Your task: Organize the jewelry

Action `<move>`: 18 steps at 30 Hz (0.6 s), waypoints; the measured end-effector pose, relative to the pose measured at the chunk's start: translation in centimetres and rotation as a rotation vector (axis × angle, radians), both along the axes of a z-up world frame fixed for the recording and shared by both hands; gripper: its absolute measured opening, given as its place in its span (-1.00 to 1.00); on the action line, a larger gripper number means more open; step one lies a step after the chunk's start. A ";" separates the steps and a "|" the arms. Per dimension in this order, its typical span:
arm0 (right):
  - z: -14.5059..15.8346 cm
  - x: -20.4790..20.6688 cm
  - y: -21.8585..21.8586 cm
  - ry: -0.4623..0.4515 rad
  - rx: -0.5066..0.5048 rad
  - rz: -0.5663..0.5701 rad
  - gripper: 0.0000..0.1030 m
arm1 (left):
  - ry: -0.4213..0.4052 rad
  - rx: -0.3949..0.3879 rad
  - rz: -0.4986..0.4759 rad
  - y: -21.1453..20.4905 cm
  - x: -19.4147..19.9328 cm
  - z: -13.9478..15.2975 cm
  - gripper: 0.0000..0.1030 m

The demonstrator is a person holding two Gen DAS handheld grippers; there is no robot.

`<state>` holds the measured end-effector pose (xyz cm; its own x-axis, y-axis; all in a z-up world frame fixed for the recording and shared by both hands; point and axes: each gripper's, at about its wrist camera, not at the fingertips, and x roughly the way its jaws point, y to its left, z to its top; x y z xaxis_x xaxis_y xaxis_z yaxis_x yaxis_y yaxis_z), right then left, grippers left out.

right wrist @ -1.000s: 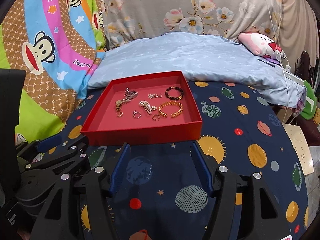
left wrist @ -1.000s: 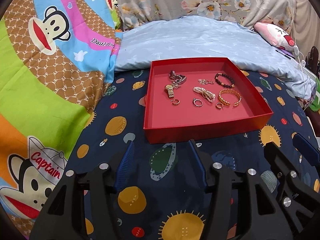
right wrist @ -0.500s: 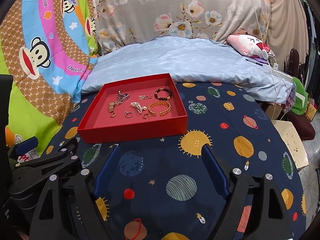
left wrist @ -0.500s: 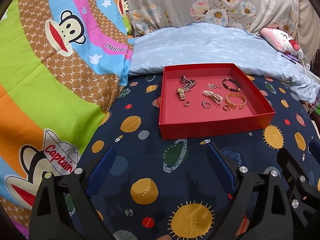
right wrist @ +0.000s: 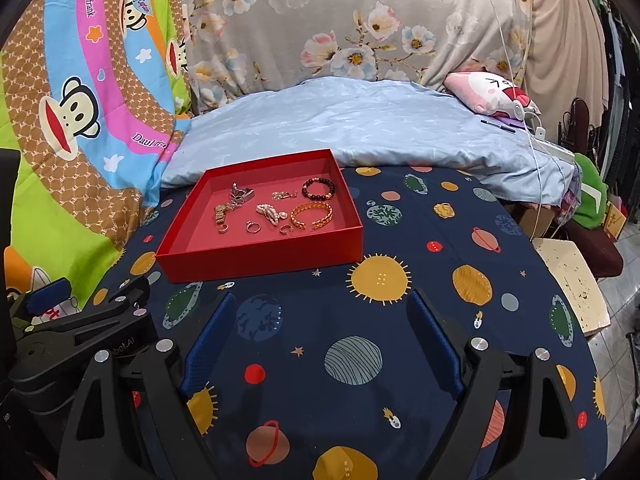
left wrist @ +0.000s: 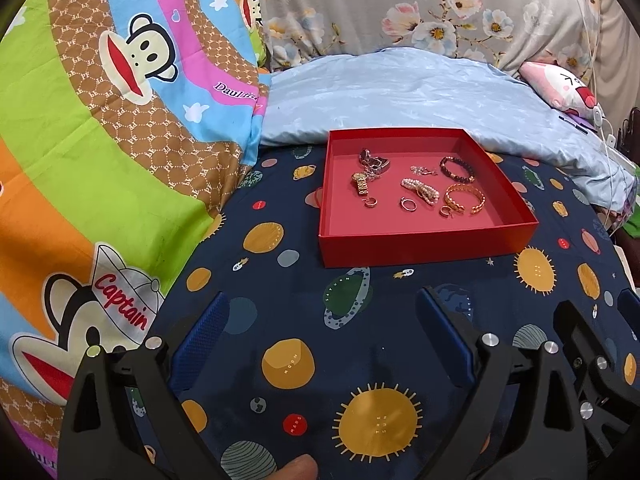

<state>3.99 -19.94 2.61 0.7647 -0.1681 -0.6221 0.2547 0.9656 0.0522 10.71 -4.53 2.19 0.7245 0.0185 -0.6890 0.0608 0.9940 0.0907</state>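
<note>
A shallow red tray point(left wrist: 424, 246) point(right wrist: 260, 258) sits on a navy planet-print cloth and holds several pieces of jewelry. Among them are a gold chain bracelet point(left wrist: 464, 199) point(right wrist: 312, 215), a dark bead bracelet point(left wrist: 457, 169) point(right wrist: 318, 189), a pearl bracelet point(left wrist: 419, 189) point(right wrist: 272, 213), a gold watch point(left wrist: 361, 184) point(right wrist: 219, 212) and small rings point(left wrist: 408, 203). My left gripper point(left wrist: 322, 332) hovers open over the cloth short of the tray, nothing between its blue pads. My right gripper point(right wrist: 322, 330) stands open likewise, near the tray's front right.
A light blue pillow point(left wrist: 400, 92) point(right wrist: 360, 124) lies behind the tray. A bright monkey-print blanket point(left wrist: 100, 120) covers the left side. A pink plush point(right wrist: 488, 92) and white cables point(right wrist: 532, 132) sit at the far right, where the bed edge drops to a stool point(right wrist: 572, 284).
Both grippers' jaws have spread much wider. Both have drawn back from the red tray, which now looks smaller and farther off.
</note>
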 end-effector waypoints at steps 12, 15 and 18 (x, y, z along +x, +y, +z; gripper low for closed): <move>0.3 -1.1 0.2 -0.003 0.006 -0.014 0.66 | 0.007 -0.016 0.004 0.2 -0.8 0.0 0.78; 0.3 -1.2 0.2 -0.003 0.005 -0.015 0.66 | 0.005 -0.014 0.005 0.2 -1.0 0.0 0.78; 0.3 -1.3 0.3 -0.002 0.007 -0.014 0.66 | 0.007 -0.016 0.004 0.3 -1.0 0.0 0.78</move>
<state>2.73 -19.68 2.91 0.7633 -0.1745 -0.6220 0.2679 0.9616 0.0590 9.72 -4.28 2.22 0.7193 0.0100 -0.6946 0.0579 0.9956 0.0742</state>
